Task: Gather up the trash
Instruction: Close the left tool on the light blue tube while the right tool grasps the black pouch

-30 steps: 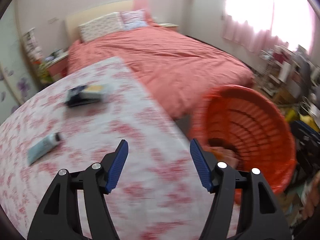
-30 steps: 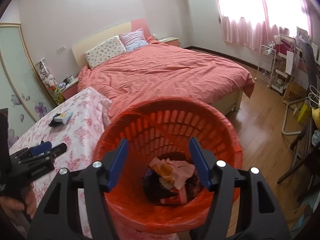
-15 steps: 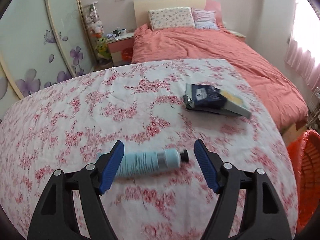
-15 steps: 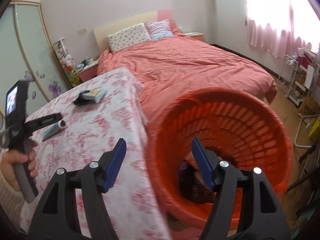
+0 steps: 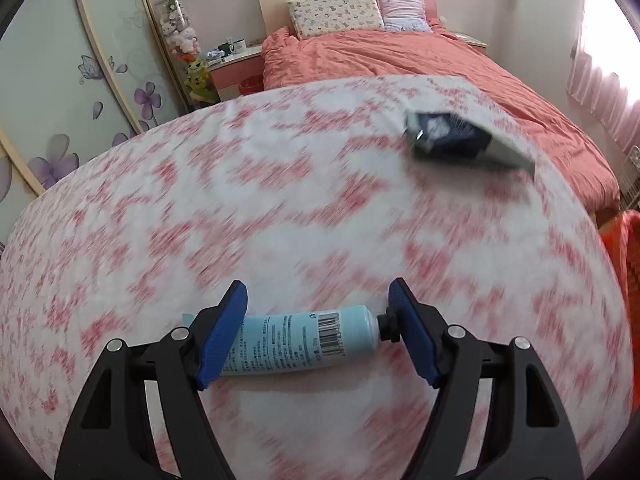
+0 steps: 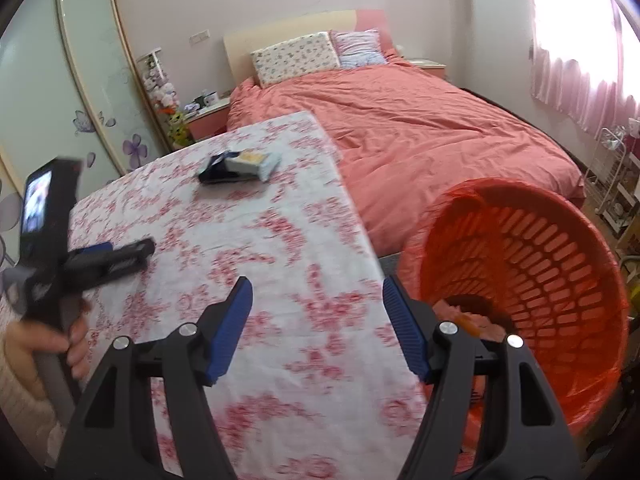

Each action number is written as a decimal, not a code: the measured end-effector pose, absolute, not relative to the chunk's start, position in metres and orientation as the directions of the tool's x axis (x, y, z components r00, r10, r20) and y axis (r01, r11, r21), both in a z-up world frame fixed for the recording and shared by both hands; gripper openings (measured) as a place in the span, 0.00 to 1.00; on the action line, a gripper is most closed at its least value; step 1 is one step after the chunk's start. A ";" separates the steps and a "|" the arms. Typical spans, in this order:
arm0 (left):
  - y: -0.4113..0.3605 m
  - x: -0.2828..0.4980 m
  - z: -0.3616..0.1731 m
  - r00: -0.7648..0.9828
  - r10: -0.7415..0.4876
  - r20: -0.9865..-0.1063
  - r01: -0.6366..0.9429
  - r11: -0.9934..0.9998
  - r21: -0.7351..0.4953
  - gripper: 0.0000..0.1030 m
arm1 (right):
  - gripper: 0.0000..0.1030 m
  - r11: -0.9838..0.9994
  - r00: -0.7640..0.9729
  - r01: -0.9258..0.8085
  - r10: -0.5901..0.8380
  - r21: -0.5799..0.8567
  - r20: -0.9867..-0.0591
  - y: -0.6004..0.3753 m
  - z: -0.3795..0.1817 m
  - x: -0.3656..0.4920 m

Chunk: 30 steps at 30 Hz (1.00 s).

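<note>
Your left gripper stands wide apart with the pale blue tube lying crosswise between its 2 blue pads; the black cap sits just beside the right-hand pad and the crimped tail runs behind the left-hand pad; whether either pad presses on the tube you cannot tell from this view, and nothing is lifted; the tube lies flat on the red-flowered tablecloth. Farther ahead and to the right of that gripper lies a dark blue packet near the far right corner of the cloth; beyond it is the bed with the coral duvet and 2 pillows at the headboard.

Your right gripper is also open and holds nothing; below its pads is only tablecloth near the table's right edge. To its right, just off the table, the orange slatted basket stands with crumpled trash in its bottom, partly hidden behind the right-hand pad. To the left, your left hand grips the other gripper's handle, pointed over the cloth. Ahead and slightly left, the dark packet lies on the table, well apart from the right gripper; the bed lies beyond.
</note>
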<state>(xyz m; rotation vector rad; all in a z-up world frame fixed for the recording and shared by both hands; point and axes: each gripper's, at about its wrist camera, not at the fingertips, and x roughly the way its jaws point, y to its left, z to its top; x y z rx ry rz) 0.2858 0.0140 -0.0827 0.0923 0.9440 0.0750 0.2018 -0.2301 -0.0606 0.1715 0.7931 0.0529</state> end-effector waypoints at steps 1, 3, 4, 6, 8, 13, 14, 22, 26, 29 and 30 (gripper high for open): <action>0.021 0.278 -0.083 0.585 0.099 -0.805 -0.021 0.994 0.107 0.71 | 0.64 0.984 0.698 0.007 0.121 0.176 -0.706 -0.225 -0.062 0.203; 0.038 0.259 -0.081 0.586 0.087 -0.805 -0.026 0.996 0.088 0.71 | 0.64 0.984 0.692 -0.009 0.135 0.179 -0.709 -0.216 -0.064 0.206; 0.048 0.255 -0.080 0.588 0.079 -0.805 -0.032 0.997 0.074 0.71 | 0.64 0.984 0.689 -0.018 0.142 0.179 -0.710 -0.210 -0.065 0.207; 0.063 0.244 -0.078 0.590 0.070 -0.804 -0.051 0.998 0.049 0.71 | 0.64 0.983 0.683 -0.044 0.158 0.176 -0.713 -0.194 -0.066 0.211; 0.079 0.234 -0.075 0.599 0.062 -0.798 -0.076 0.997 0.020 0.71 | 0.64 0.982 0.680 -0.063 0.171 0.176 -0.713 -0.183 -0.067 0.214; 0.107 0.224 -0.075 0.602 0.056 -0.797 -0.128 0.991 -0.027 0.71 | 0.64 0.980 0.685 -0.102 0.192 0.169 -0.703 -0.157 -0.066 0.231; 0.110 0.223 -0.076 0.603 0.055 -0.796 -0.132 0.991 -0.031 0.71 | 0.64 0.980 0.686 -0.098 0.192 0.172 -0.702 -0.154 -0.065 0.238; 0.132 0.221 -0.079 0.607 0.019 -0.795 -0.142 0.986 -0.084 0.71 | 0.76 0.992 0.721 -0.079 0.123 0.095 -0.682 -0.127 -0.059 0.323; 0.140 0.222 -0.080 0.610 0.000 -0.793 -0.136 0.985 -0.105 0.71 | 0.86 0.994 0.712 -0.102 0.093 0.028 -0.696 -0.115 -0.063 0.361; 0.145 0.220 -0.081 0.612 -0.021 -0.791 -0.130 0.983 -0.127 0.71 | 0.87 0.994 0.695 -0.109 0.074 -0.003 -0.716 -0.110 -0.069 0.382; 0.146 0.218 -0.081 0.613 -0.025 -0.789 -0.129 0.983 -0.132 0.71 | 0.87 0.993 0.688 -0.116 0.066 -0.019 -0.723 -0.107 -0.072 0.389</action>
